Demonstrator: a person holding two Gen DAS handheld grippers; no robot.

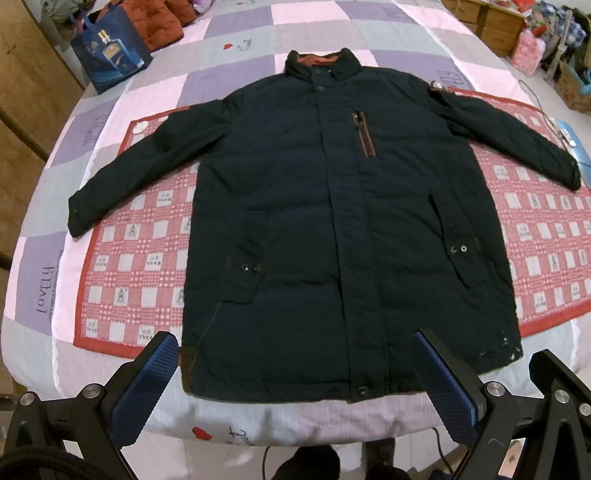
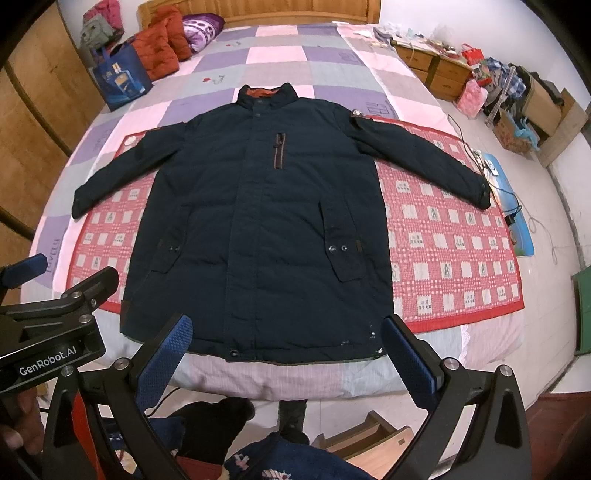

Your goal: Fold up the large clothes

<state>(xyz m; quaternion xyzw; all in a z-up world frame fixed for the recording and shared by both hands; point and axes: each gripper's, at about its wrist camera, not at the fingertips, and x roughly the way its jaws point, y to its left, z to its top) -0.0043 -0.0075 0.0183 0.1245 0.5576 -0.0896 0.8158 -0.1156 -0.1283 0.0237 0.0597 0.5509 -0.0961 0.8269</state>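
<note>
A dark navy padded jacket (image 1: 332, 206) lies flat and face up on the bed, collar at the far end, both sleeves spread out to the sides, hem at the near edge. It also shows in the right wrist view (image 2: 258, 229). My left gripper (image 1: 295, 350) is open and empty, held above the jacket's hem. My right gripper (image 2: 288, 336) is open and empty, also just short of the hem. The left gripper's body (image 2: 55, 306) shows at the left of the right wrist view.
The jacket rests on a red checked mat (image 1: 546, 258) over a pink and purple patchwork bedcover (image 1: 236, 33). A blue bag (image 1: 110, 62) and orange-red padded clothing (image 2: 162, 44) sit at the far left. Cables (image 2: 480, 158) lie by the right sleeve. Wooden drawers (image 2: 439, 70) stand at the right.
</note>
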